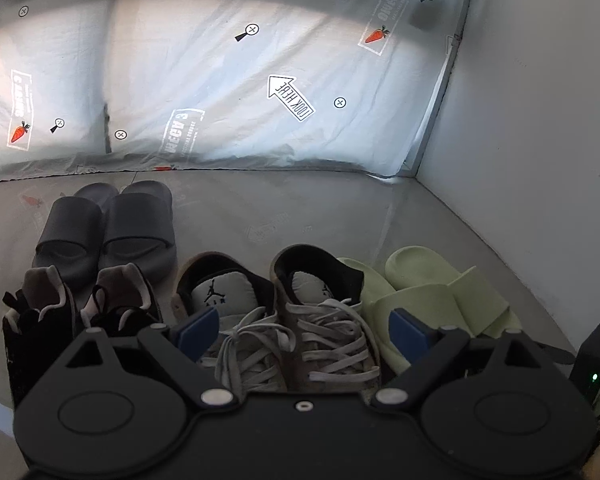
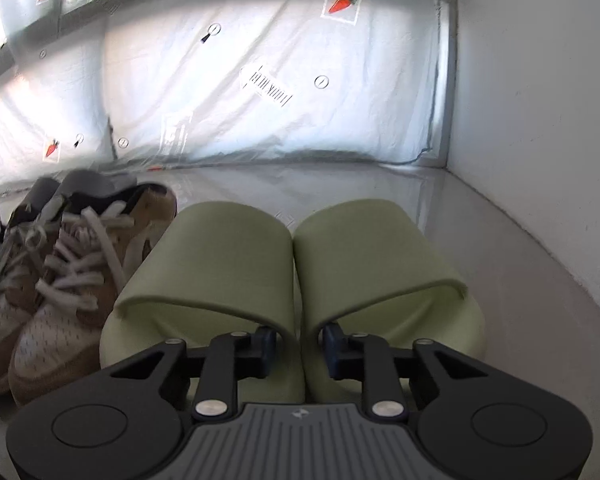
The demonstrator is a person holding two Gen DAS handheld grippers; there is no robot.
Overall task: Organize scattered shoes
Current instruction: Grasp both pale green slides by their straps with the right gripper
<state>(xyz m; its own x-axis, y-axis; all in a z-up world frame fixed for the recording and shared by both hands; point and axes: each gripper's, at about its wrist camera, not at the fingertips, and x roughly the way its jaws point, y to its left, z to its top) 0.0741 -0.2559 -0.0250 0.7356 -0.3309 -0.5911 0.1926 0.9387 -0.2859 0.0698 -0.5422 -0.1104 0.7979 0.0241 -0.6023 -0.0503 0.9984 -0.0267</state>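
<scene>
In the left wrist view, shoes stand in a row on the grey floor: black high-tops [image 1: 60,320], tan-and-white laced sneakers [image 1: 300,320], pale green slides [image 1: 440,296], with dark grey slides [image 1: 112,232] behind. My left gripper [image 1: 300,332] is open above the sneakers, holding nothing. In the right wrist view, my right gripper [image 2: 298,350] has one finger inside each of the two green slides [image 2: 292,272], pinching their adjoining inner walls together. The sneakers [image 2: 60,280] stand just left of them.
A white wall [image 2: 540,160] rises on the right, close to the green slides. A translucent printed plastic sheet [image 1: 220,80] hangs along the back. Bare floor [image 1: 280,208] lies between the shoes and the sheet.
</scene>
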